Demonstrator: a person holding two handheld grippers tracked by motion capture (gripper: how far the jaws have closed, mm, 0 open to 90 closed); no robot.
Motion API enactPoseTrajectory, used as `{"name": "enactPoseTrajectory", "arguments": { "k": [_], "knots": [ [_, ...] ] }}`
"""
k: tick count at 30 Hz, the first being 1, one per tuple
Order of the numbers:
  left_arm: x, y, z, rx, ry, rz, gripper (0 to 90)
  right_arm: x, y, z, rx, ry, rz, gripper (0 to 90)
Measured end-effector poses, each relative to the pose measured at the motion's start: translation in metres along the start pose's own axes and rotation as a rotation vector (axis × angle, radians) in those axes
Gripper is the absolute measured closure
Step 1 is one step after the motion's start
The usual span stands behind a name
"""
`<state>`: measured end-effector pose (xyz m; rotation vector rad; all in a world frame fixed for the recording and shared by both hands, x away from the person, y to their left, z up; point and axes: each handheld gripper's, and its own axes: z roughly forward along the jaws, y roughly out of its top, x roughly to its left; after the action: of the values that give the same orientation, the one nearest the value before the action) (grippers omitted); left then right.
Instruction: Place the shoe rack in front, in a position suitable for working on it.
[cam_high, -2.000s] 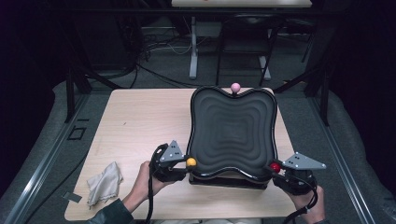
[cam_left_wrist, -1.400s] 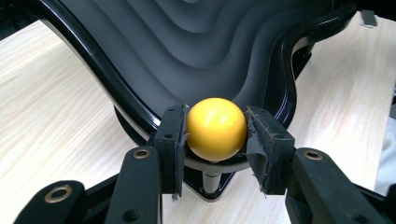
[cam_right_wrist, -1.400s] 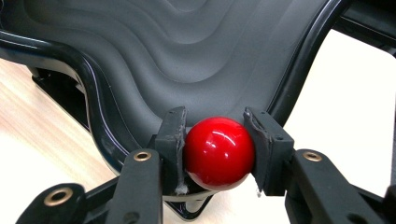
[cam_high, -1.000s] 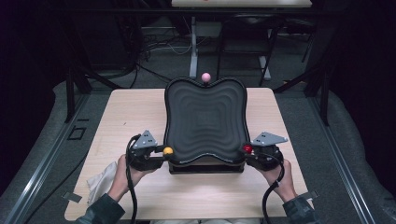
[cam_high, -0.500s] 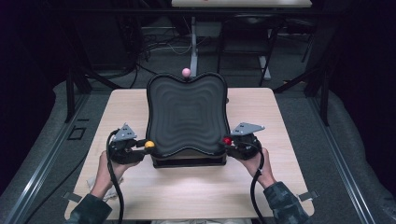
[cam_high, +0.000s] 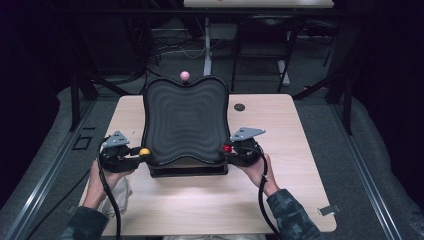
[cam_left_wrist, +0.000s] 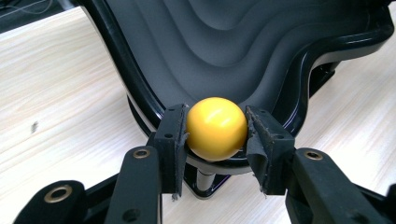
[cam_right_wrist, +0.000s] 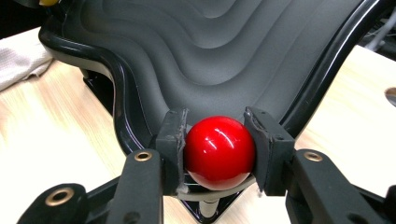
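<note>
At the centre of the pale wooden tabletop (cam_high: 300, 150), a black wavy-ridged tray (cam_high: 185, 120) is held by the left gripper (cam_high: 131, 154), jaws clamped on its yellow ball knob (cam_left_wrist: 216, 128) at 9 o'clock, and the right gripper (cam_high: 236, 149), clamped on its red ball knob (cam_right_wrist: 219, 151) at 3 o'clock.

Black wavy tray (cam_high: 185, 120) blocks table (cam_high: 280, 200) centre, w/ pink knob (cam_high: 184, 75) at far edge. Cloth (cam_high: 117, 192) near left front corner. Open wood along right edge, front edge; small hole (cam_high: 239, 107) far right.
</note>
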<state>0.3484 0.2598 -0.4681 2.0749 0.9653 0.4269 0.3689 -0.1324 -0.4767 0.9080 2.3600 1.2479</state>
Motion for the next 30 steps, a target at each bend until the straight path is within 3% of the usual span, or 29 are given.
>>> {"name": "enactPoseTrajectory", "arguments": {
  "k": [2, 3, 4, 9, 12, 17, 19, 22, 30],
  "knots": [
    [0.002, -0.001, -0.002, 0.001, 0.003, -0.004, 59.9, 0.001, 0.001, 0.002, -0.001, 0.003, -0.004, 60.1],
    [0.003, -0.002, -0.003, -0.001, 0.009, -0.006, 59.9, 0.006, 0.004, 0.004, 0.020, -0.027, -0.014, 60.1],
    [0.004, -0.004, -0.004, 0.001, 0.014, -0.007, 59.9, 0.007, 0.005, 0.007, 0.009, 0.000, -0.011, 60.1],
    [0.011, -0.007, -0.009, 0.001, 0.034, -0.023, 59.8, 0.012, 0.008, 0.012, 0.006, 0.023, -0.019, 60.1],
    [0.014, -0.009, -0.011, 0.004, 0.042, -0.029, 59.8, 0.016, 0.010, 0.015, 0.016, 0.011, -0.026, 60.1],
    [0.017, -0.011, -0.015, 0.009, 0.056, -0.038, 59.8, 0.021, 0.011, 0.020, -0.002, 0.049, -0.026, 60.2],
    [0.020, -0.014, -0.018, 0.009, 0.064, -0.044, 59.8, 0.024, 0.013, 0.021, 0.010, 0.029, -0.040, 60.2],
    [0.021, -0.015, -0.021, 0.016, 0.075, -0.046, 59.8, 0.027, 0.014, 0.025, -0.007, 0.069, -0.043, 60.2],
    [0.024, -0.021, -0.027, 0.004, 0.081, -0.068, 59.8, 0.033, 0.016, 0.028, 0.000, 0.063, -0.062, 60.2]
  ]
}}
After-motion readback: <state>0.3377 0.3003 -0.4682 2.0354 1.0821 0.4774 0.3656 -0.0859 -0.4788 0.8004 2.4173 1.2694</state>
